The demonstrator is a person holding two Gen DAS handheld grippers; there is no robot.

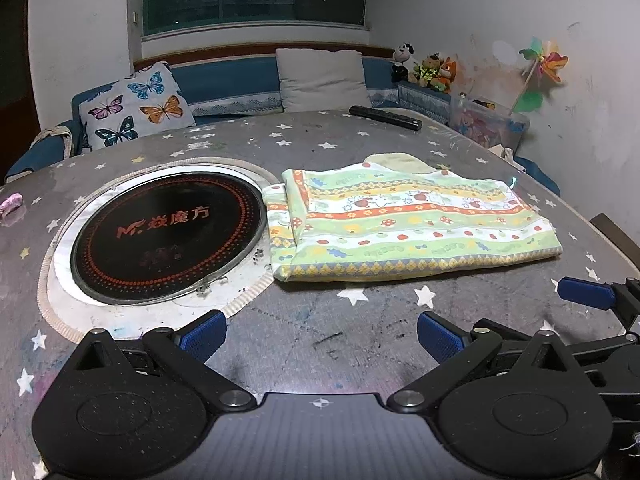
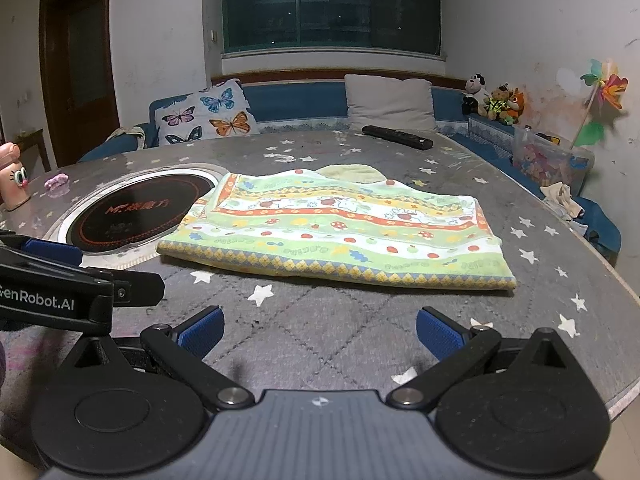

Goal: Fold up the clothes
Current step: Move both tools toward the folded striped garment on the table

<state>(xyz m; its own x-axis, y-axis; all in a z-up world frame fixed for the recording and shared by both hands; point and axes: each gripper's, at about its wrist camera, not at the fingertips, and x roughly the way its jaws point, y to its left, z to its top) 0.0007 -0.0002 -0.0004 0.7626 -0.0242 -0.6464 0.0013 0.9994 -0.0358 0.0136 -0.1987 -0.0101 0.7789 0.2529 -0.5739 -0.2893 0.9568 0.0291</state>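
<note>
Garment: folded green-and-yellow patterned cloth (image 1: 408, 224) lies flat mid-table, beside the round black inset cooktop (image 1: 168, 236).
Left gripper (image 1: 322, 334): jaws apart, holding nothing.
Right gripper (image 2: 320, 330): jaws apart, holding nothing.
Surface: grey star-print table (image 2: 320, 340).

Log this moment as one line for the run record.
left hand-held gripper: open, empty | right hand-held gripper: open, empty | patterned garment: folded flat on table, beside round cooktop | contact: none

A home living room — sofa (image 2: 296, 100), butterfly cushion (image 2: 208, 114), plush toys (image 2: 494, 100).
</note>
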